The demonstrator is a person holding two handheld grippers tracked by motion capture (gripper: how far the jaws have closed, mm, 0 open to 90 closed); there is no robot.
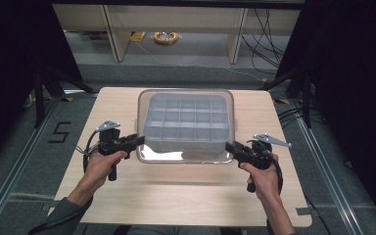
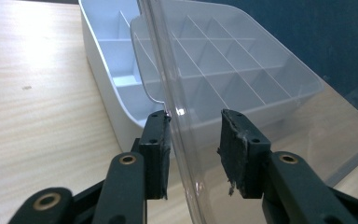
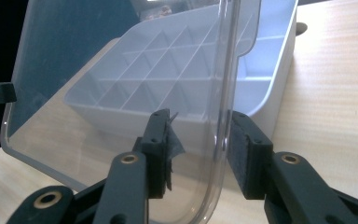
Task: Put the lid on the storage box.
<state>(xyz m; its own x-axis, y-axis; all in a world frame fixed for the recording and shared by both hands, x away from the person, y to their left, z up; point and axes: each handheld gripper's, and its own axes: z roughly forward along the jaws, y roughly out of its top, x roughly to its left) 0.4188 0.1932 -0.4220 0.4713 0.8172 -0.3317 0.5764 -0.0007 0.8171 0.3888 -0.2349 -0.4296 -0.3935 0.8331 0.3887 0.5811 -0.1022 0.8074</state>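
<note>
Clear plastic lid, rounded corners, raised rim; held tilted over the white compartment tray, which sits mid-bench with a grid of empty cells. Lid's near edge is lifted toward the person; the tray is seen through it.

Left hand-held gripper: jaws closed as far as the lid's left rim allows, clamped on that rim; in the left gripper view the rim stands between the pads.

Right hand-held gripper: likewise clenched on the lid's right rim.
</note>
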